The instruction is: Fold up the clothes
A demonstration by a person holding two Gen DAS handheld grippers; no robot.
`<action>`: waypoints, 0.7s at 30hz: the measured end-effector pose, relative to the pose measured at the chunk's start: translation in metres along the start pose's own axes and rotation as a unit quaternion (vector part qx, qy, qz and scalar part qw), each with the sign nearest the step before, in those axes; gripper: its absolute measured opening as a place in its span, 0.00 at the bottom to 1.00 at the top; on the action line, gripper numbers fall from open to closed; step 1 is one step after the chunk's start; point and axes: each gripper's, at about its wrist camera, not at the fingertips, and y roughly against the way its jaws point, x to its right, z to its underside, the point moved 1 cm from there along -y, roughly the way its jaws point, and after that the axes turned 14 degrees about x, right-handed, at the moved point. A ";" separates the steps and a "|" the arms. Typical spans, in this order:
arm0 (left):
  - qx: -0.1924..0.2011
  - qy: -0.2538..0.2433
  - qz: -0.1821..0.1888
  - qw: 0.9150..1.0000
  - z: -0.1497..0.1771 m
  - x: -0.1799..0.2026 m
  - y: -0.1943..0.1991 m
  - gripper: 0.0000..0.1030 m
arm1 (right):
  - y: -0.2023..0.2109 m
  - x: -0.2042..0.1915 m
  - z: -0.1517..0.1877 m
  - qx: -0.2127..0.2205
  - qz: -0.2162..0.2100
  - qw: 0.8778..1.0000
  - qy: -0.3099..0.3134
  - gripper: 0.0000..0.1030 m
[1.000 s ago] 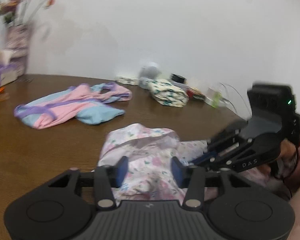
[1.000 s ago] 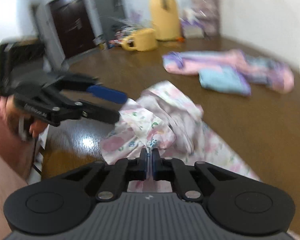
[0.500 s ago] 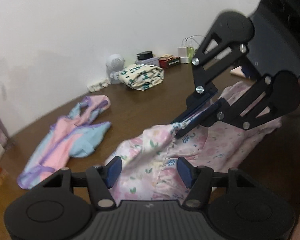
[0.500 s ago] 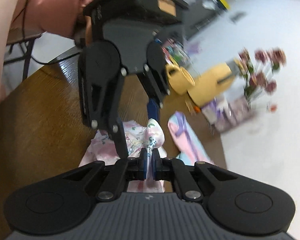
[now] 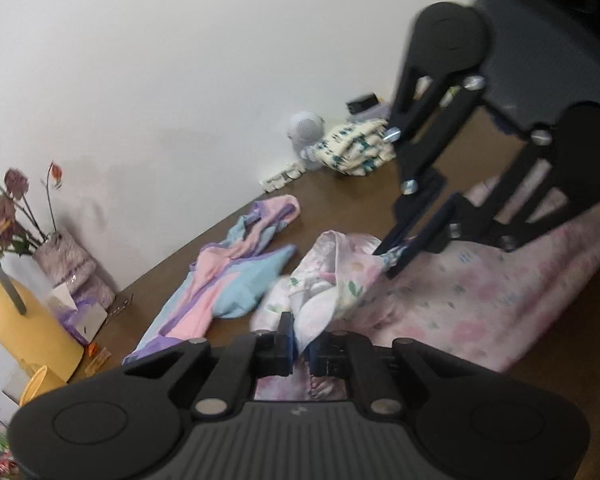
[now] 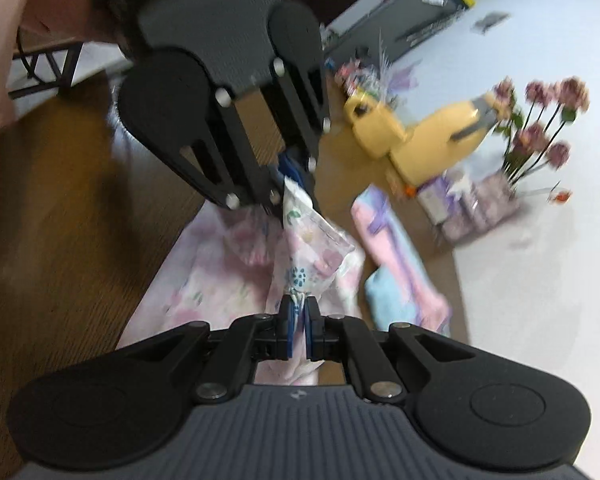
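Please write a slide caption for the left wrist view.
Both grippers, left and right, pinch the pink floral garment over the brown table.

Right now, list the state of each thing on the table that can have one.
Left hand-held gripper: has just been closing, now shut on the floral garment.
Right hand-held gripper: shut on the floral garment.
Floral garment: unfolded, one edge lifted between both grippers, the rest on the table.
Pink and blue garment: crumpled, lying loose.
Patterned cloth: bundled by the wall.

Yellow jug (image 5: 24, 328), flower vase (image 5: 74, 276), wooden table (image 5: 348, 200).
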 end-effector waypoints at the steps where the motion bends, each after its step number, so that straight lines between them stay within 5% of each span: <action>1: -0.001 -0.007 -0.005 1.000 0.002 0.005 -0.001 0.10 | -0.004 -0.004 0.004 -0.009 -0.003 1.000 0.001 0.04; 6: 0.006 0.007 0.020 1.000 0.008 0.013 0.003 0.27 | -0.013 -0.018 0.014 -0.032 -0.014 0.999 0.011 0.04; 9: 0.029 0.063 0.066 0.995 0.005 0.000 0.019 0.46 | -0.014 -0.022 0.018 -0.037 -0.017 0.999 0.009 0.05; 14: 0.076 0.202 0.063 0.974 -0.001 -0.044 0.038 0.48 | -0.014 -0.026 0.020 -0.040 -0.020 0.999 0.013 0.05; 17: 0.070 0.276 0.050 0.957 0.002 -0.065 0.027 0.40 | -0.012 -0.028 0.021 -0.042 -0.017 0.999 0.014 0.05; 19: 0.034 0.278 0.058 0.958 0.008 -0.061 0.009 0.18 | -0.011 -0.028 0.021 -0.044 -0.014 0.999 0.008 0.06; 21: 0.001 0.273 0.070 0.959 0.015 -0.053 -0.007 0.12 | -0.008 -0.026 0.022 -0.046 -0.013 0.999 -0.006 0.06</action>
